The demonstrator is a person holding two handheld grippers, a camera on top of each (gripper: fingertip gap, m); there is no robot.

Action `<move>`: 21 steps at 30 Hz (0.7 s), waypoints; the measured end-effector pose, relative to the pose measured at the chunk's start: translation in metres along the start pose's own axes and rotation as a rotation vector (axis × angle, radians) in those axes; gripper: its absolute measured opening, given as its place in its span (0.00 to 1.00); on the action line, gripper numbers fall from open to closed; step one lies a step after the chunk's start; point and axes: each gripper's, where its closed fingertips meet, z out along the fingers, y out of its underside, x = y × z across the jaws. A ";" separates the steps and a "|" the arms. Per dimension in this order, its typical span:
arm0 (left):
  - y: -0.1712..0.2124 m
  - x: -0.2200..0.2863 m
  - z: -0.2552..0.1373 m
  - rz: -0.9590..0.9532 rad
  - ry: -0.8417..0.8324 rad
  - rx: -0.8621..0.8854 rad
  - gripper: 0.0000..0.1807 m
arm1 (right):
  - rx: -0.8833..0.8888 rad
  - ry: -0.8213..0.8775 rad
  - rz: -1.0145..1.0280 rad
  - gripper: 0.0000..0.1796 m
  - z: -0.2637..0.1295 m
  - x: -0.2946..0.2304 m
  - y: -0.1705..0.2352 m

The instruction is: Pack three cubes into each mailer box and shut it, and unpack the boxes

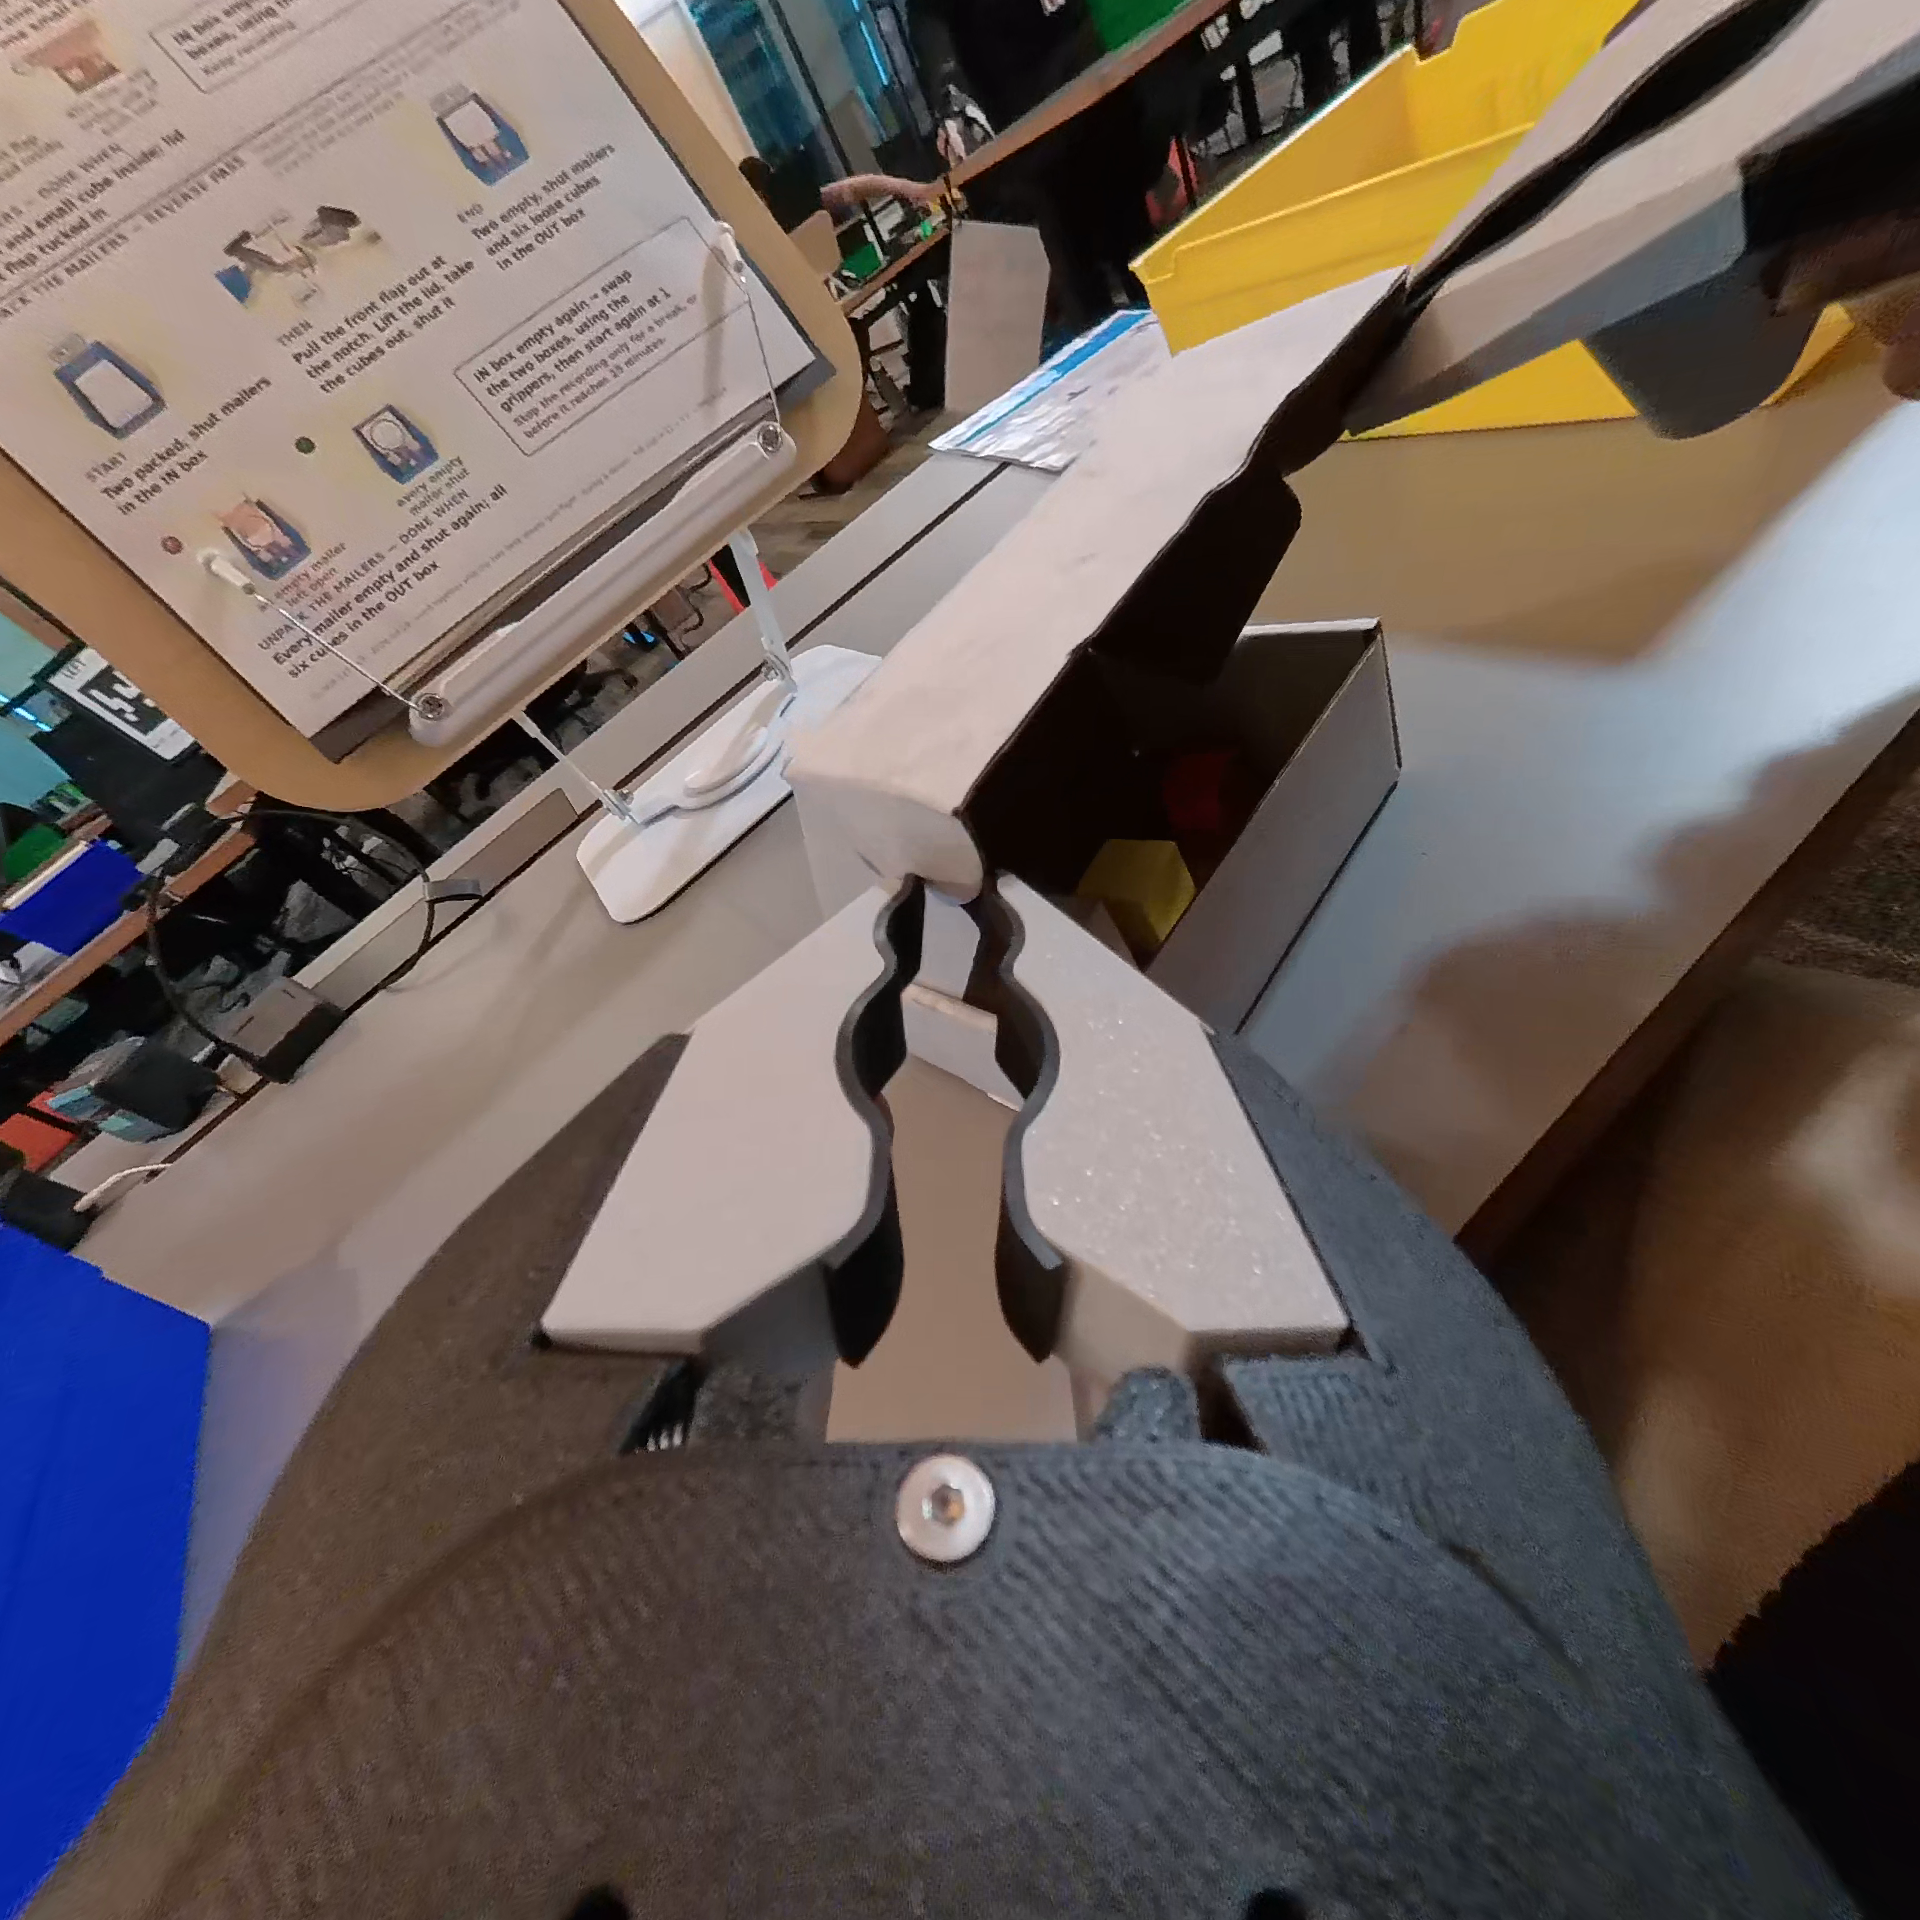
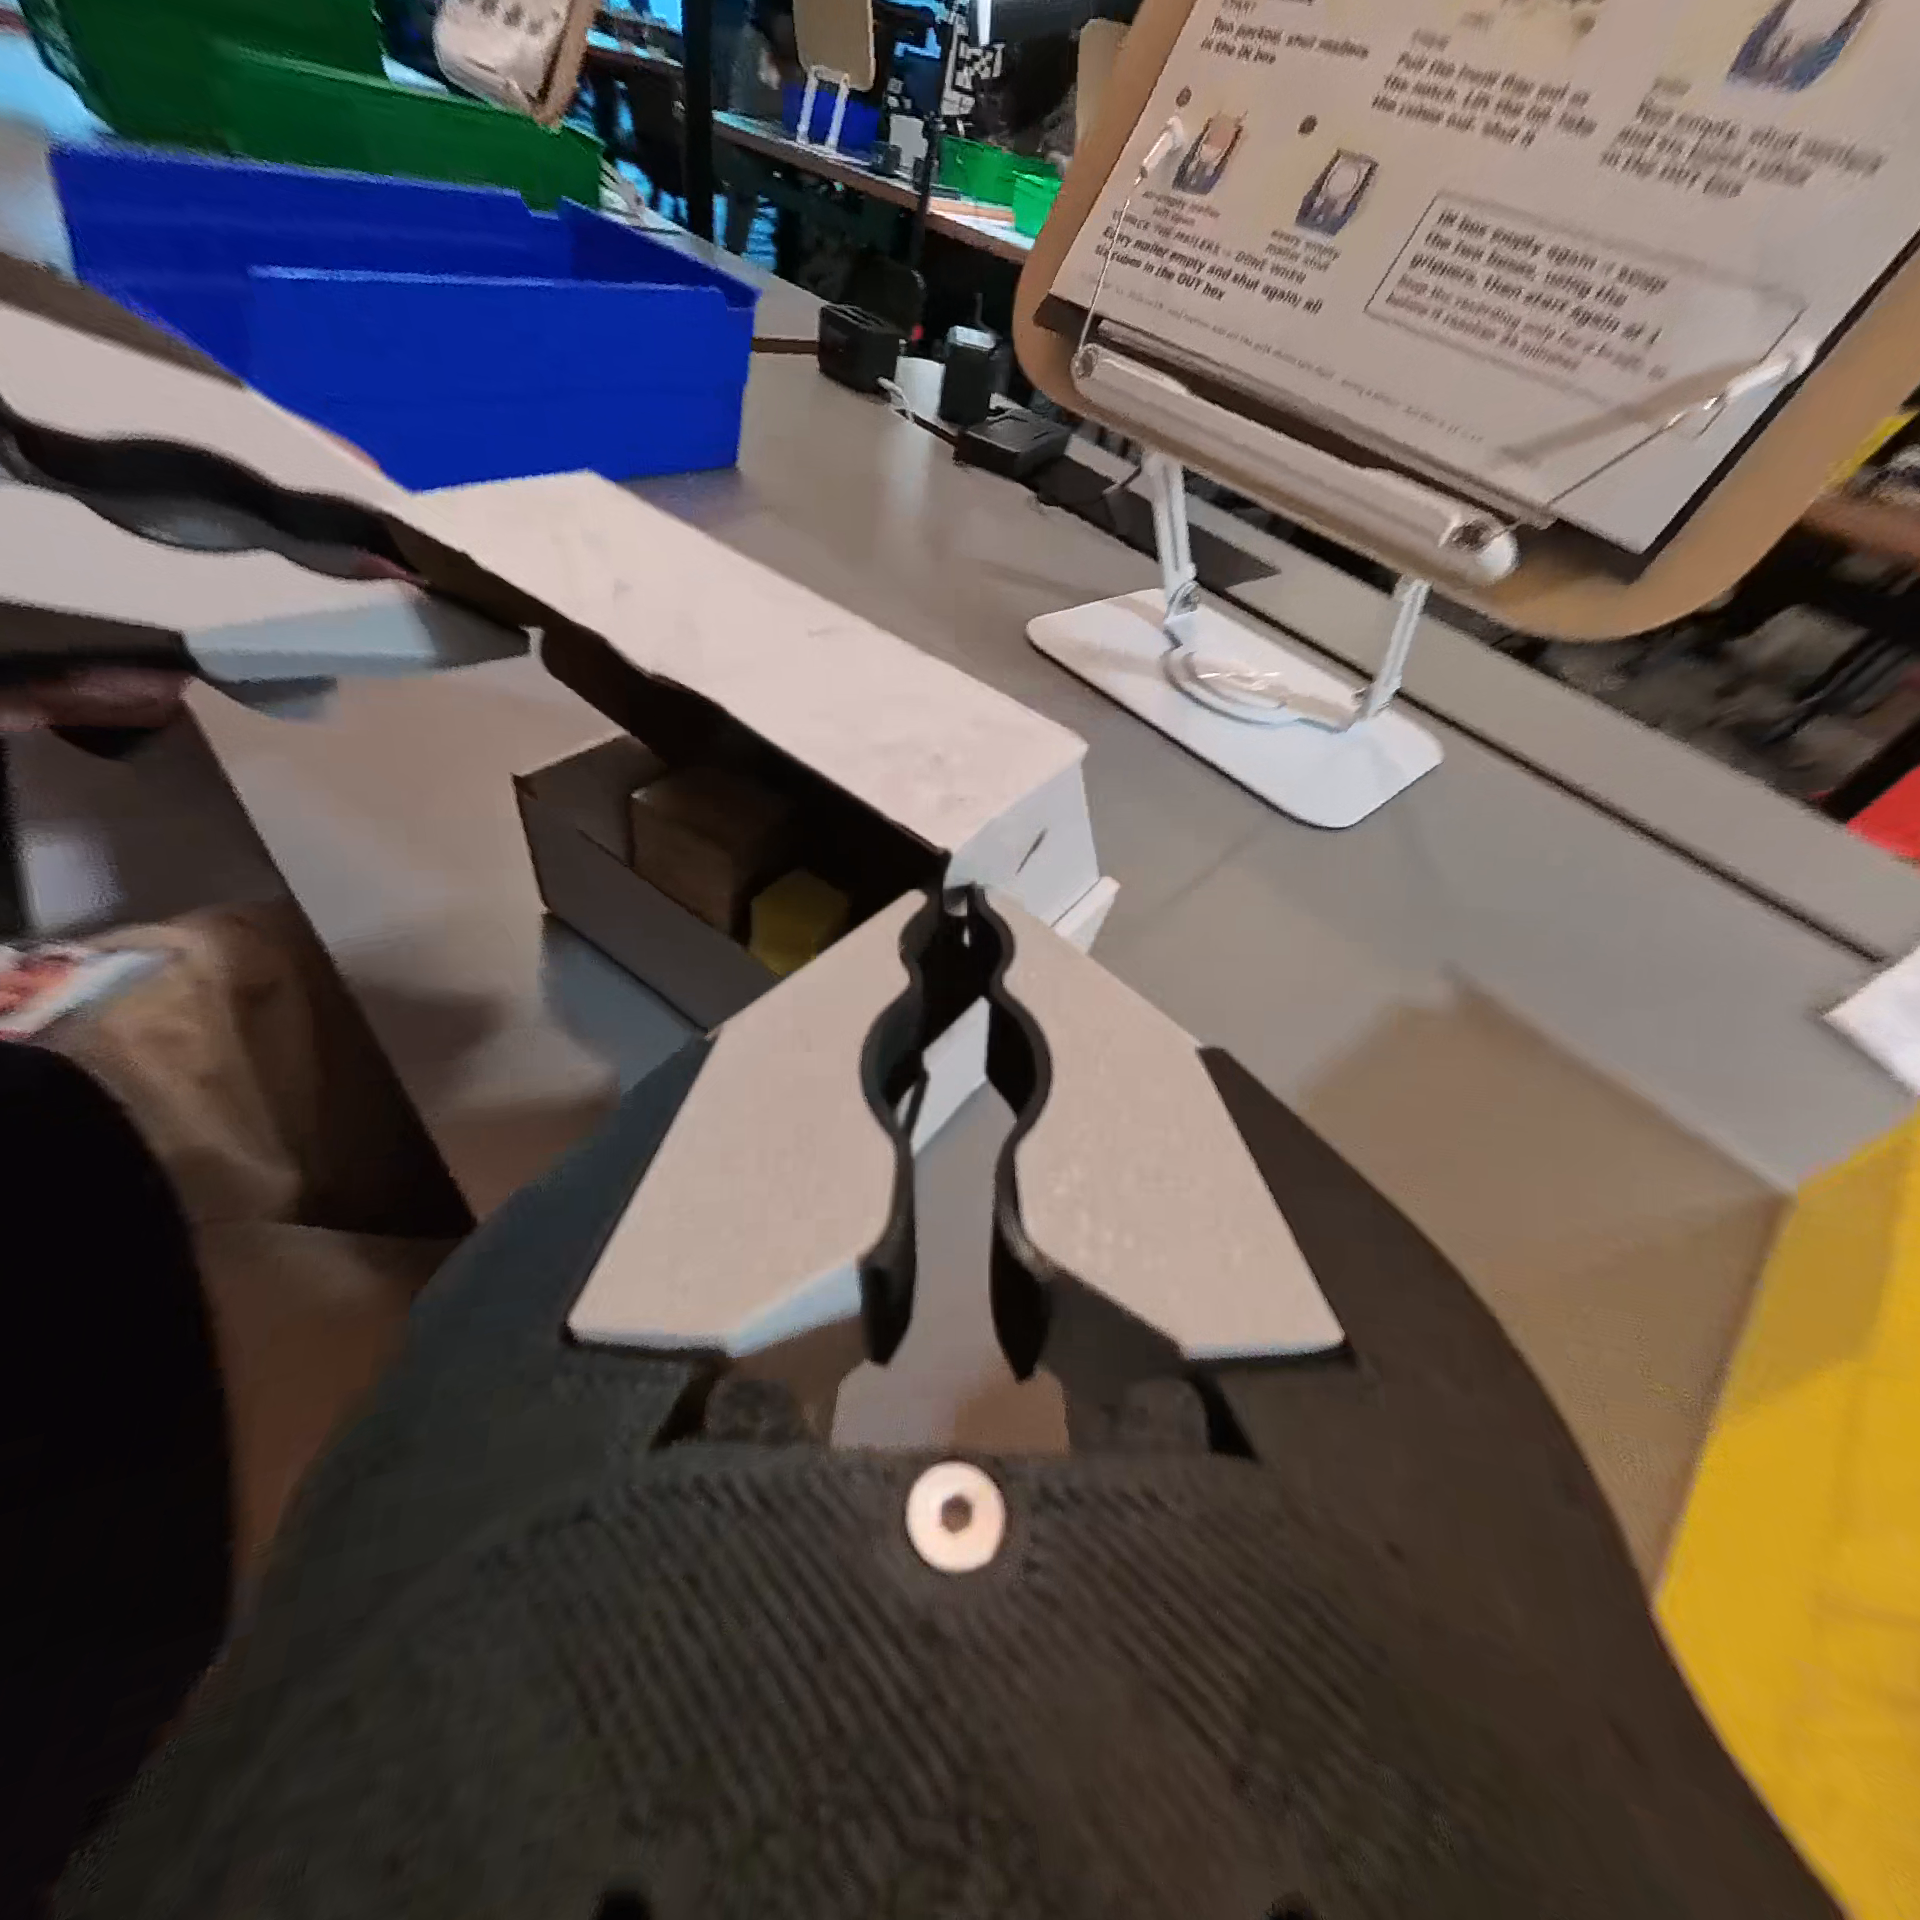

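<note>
Two grippers pinch your mailer box's lid (image 1: 1091, 582): the left gripper (image 1: 951, 896) is closed on one front corner, the right gripper (image 2: 961, 904) on the other. The mailer box (image 1: 1299, 821) sits on the grey table (image 2: 1351, 935), lid half raised. Inside you can see a yellow cube (image 1: 1138, 883), a red piece (image 1: 1205, 790) and a brown cube (image 2: 707, 842). The cardboard is matte white outside, dark inside, with wavy edges. A blue bin (image 2: 468, 343), a yellow bin (image 1: 1351, 239) and an instruction sheet stand (image 2: 1351, 416) surround it.
</note>
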 end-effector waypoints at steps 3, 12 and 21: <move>0.003 0.002 -0.001 0.043 0.002 -0.031 0.02 | -0.024 -0.046 0.062 0.02 -0.001 -0.002 0.002; 0.018 0.011 0.000 0.064 0.033 -0.095 0.00 | -0.163 -0.065 -0.029 0.00 -0.001 -0.010 0.017; 0.008 -0.012 -0.018 -0.070 -0.084 0.020 0.26 | -0.154 -0.069 -0.019 0.00 0.001 -0.010 0.020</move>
